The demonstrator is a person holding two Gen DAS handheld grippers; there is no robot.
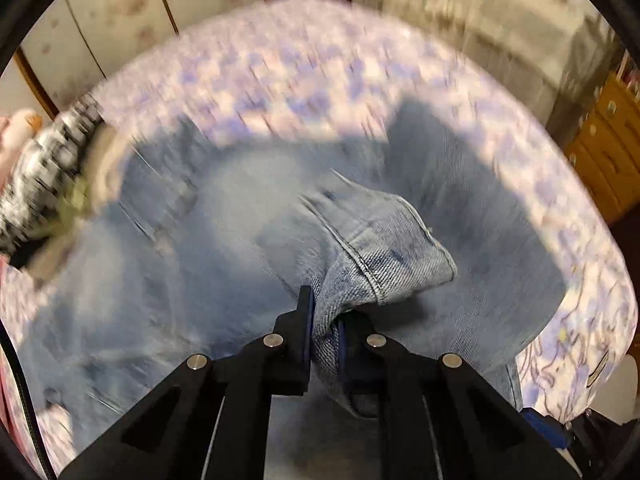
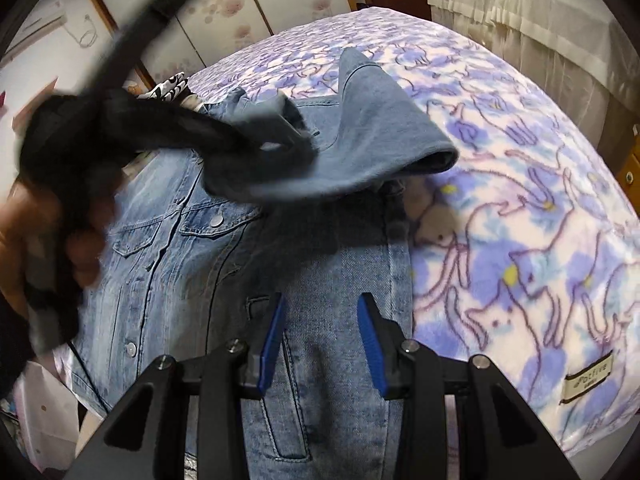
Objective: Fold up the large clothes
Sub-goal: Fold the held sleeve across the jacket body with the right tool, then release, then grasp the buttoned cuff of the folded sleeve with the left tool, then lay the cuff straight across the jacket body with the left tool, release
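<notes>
A light blue denim jacket lies front up on a bed with a purple and white blanket. My left gripper is shut on the jacket's sleeve cuff and holds it above the jacket body. In the right wrist view the left gripper shows blurred, carrying the lifted sleeve over the jacket's chest. My right gripper is open and empty, just above the jacket's lower front near its right edge.
A black and white patterned cloth lies at the bed's far left edge. A curtain hangs beyond the bed. Wooden drawers stand to the right. Floral wardrobe doors stand behind the bed.
</notes>
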